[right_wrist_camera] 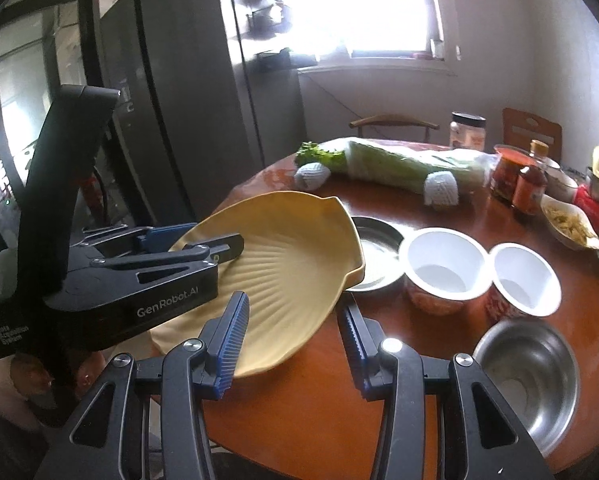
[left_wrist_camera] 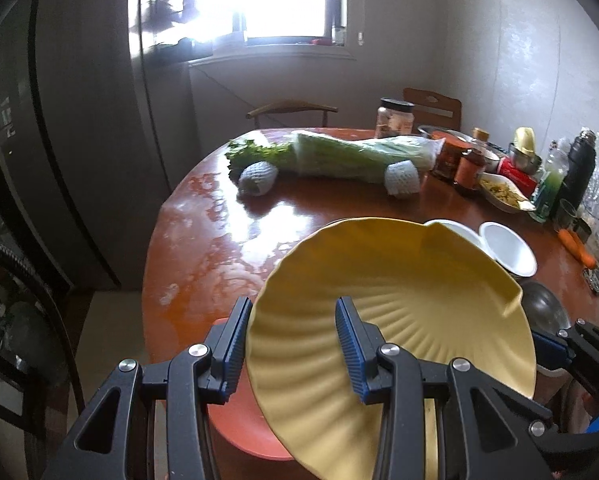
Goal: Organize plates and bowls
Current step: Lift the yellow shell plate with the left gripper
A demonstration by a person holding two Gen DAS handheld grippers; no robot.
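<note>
A: Where's your yellow plate (right_wrist_camera: 295, 264)?
B: Centre-left of the right view, tilted, off the table (right_wrist_camera: 331, 408). Your left gripper (right_wrist_camera: 203, 245) clamps its left rim; in the left view the plate fills the lower centre between that gripper's fingers.
A: Your right gripper (right_wrist_camera: 295, 346)?
B: Lower centre, jaws straddling the plate's near rim; I cannot tell if the pads press.
A: Around it?
B: Steel dish (right_wrist_camera: 375, 254) behind, two white cups (right_wrist_camera: 443, 264), steel bowl (right_wrist_camera: 527, 376) lower right.

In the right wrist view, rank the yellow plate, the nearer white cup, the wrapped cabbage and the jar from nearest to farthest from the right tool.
From the right tool:
1. Yellow plate, its rim between the fingers, left of centre.
2. Nearer white cup, ahead to the right.
3. Wrapped cabbage, lying across mid-table.
4. Jar, at the far table edge.
</note>
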